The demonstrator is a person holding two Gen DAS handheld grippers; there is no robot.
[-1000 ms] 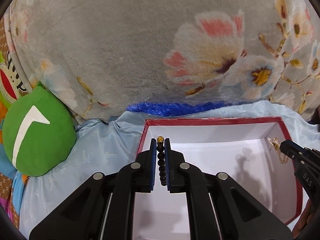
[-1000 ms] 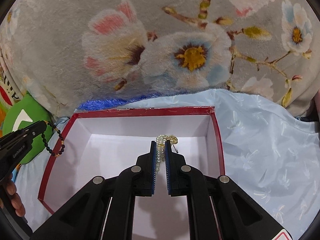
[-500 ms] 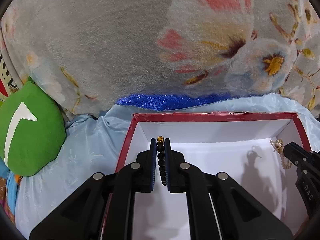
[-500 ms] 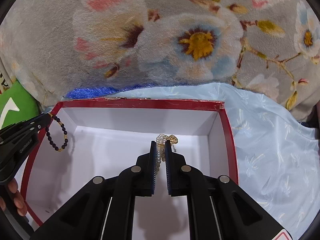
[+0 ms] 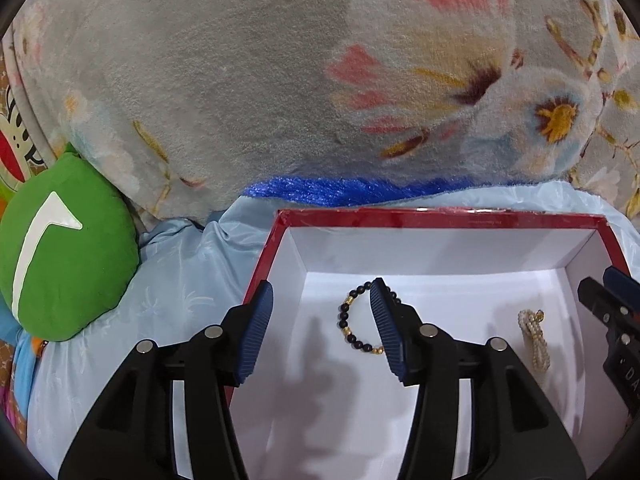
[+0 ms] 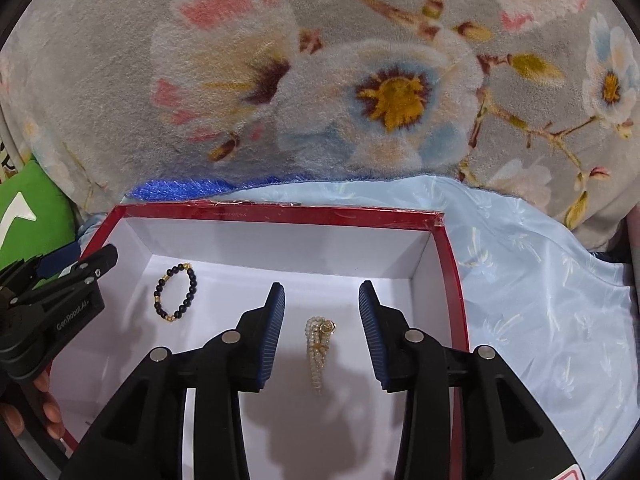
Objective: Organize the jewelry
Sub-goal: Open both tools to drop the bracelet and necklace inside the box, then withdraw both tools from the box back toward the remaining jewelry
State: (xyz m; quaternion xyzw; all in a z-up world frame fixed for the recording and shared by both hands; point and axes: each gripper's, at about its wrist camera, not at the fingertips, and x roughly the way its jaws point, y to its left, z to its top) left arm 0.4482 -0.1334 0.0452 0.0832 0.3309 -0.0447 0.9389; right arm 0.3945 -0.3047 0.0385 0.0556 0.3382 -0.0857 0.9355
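- Left gripper [image 5: 320, 328]: jaws opening, gripping nothing; black bead bracelet [image 5: 362, 322] with gold spacers lies as a loop on the white floor of the red-rimmed box [image 5: 440, 216], near its left wall.
- Right gripper [image 6: 322, 330]: jaws opening, empty; folded pearl strand [image 6: 318, 354] with gold clasp lies between them, toward the box's right wall.

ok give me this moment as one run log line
left gripper: opening, empty | right gripper: opening, empty | black bead bracelet: on box floor | pearl bracelet: on box floor | red box: holds both
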